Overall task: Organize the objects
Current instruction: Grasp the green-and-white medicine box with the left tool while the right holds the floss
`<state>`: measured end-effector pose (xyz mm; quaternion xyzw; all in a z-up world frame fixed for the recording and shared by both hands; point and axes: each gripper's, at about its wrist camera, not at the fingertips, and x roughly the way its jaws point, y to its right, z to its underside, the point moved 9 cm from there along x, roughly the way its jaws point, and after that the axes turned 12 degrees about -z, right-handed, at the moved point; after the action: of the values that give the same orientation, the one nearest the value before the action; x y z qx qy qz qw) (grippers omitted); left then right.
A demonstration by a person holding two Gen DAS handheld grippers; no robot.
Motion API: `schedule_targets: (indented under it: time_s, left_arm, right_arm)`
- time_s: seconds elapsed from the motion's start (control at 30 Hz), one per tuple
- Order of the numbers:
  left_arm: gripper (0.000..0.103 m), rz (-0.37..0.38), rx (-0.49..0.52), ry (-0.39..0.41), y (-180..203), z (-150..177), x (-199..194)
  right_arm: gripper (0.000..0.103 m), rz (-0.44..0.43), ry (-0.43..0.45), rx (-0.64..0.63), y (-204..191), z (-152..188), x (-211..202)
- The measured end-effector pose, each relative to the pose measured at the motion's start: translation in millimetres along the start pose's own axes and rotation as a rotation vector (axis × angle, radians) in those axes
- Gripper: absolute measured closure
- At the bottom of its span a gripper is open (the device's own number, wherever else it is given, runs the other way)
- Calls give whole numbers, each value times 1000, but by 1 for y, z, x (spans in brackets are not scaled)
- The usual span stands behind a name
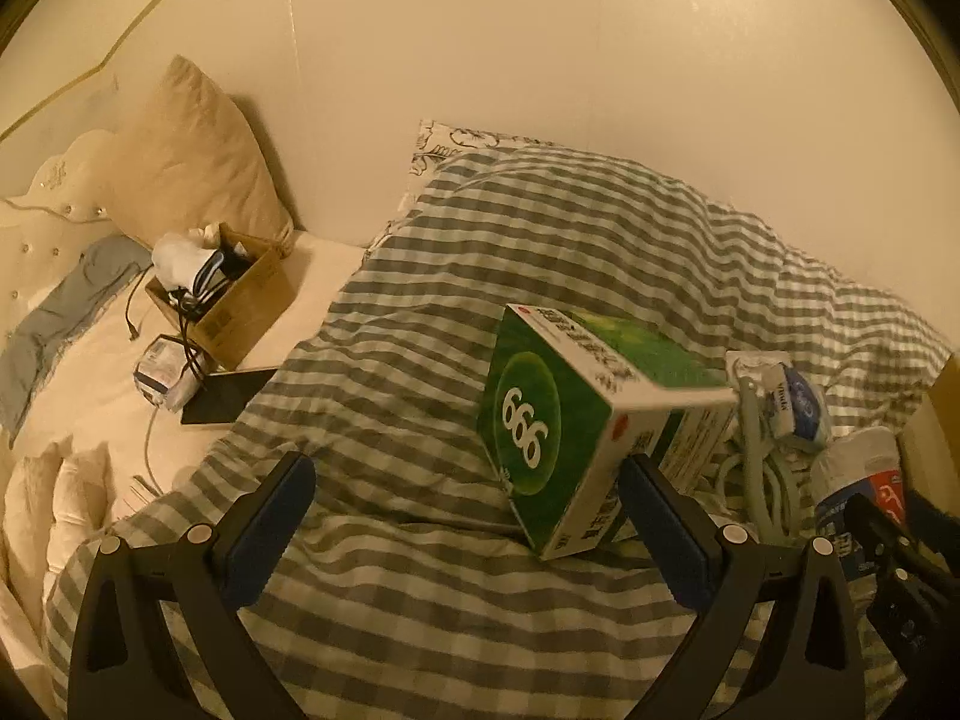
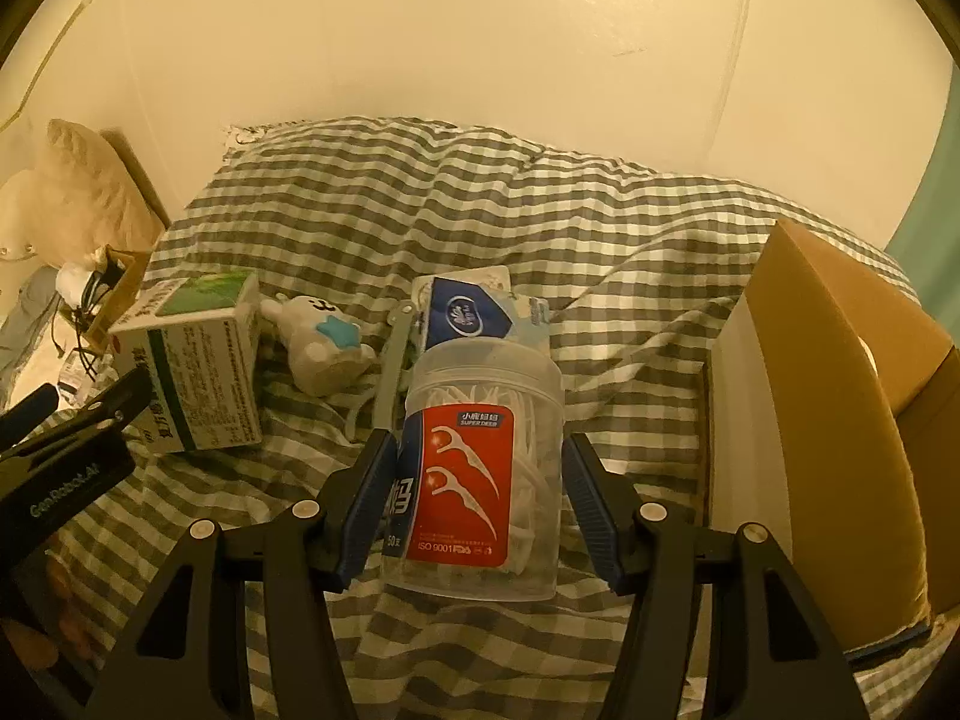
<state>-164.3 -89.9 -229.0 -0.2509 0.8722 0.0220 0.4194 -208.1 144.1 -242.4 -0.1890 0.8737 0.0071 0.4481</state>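
Observation:
A green and white medicine box (image 1: 558, 420) printed "999" lies tilted on the checked duvet; it also shows in the right wrist view (image 2: 198, 360). My left gripper (image 1: 465, 516) is open, its right finger (image 1: 666, 534) close beside the box's near corner. A clear jar of floss picks (image 2: 480, 474) with a red label sits between the fingers of my right gripper (image 2: 474, 510); the left pad touches it, the right pad stands just off it. Behind it lie a blue tissue pack (image 2: 468, 312), a small white plush toy (image 2: 324, 342) and a grey cable (image 2: 390, 372).
An open cardboard box (image 2: 840, 420) stands at the right. A smaller brown box (image 1: 222, 294) full of cables and cloth sits by the pillow (image 1: 192, 162) at the bed head, with a dark phone (image 1: 225, 396) and a packet (image 1: 159, 372) beside it.

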Motion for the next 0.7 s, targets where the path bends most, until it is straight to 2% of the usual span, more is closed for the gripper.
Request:
schedule_targets:
  time_s: [0.23, 0.3, 0.43, 0.57, 0.7]
  left_arm:
    - [0, 31, 122, 58, 45, 6, -25]
    - [0, 18, 149, 70, 58, 7, -27]
    - [0, -43, 147, 82, 73, 3, -18]
    - [0, -169, 131, 85, 76, -4, 0]
    - [0, -235, 113, 69, 81, -12, 14]
  right_arm:
    - [46, 4, 25, 9, 9, -10, -12]
    - [47, -3, 26, 16, 14, -17, -12]
    - [47, -4, 34, 2, 17, -29, -9]
    - [47, -6, 54, 1, 21, -38, -7]
    - [48, -9, 66, -10, 21, -38, -4]
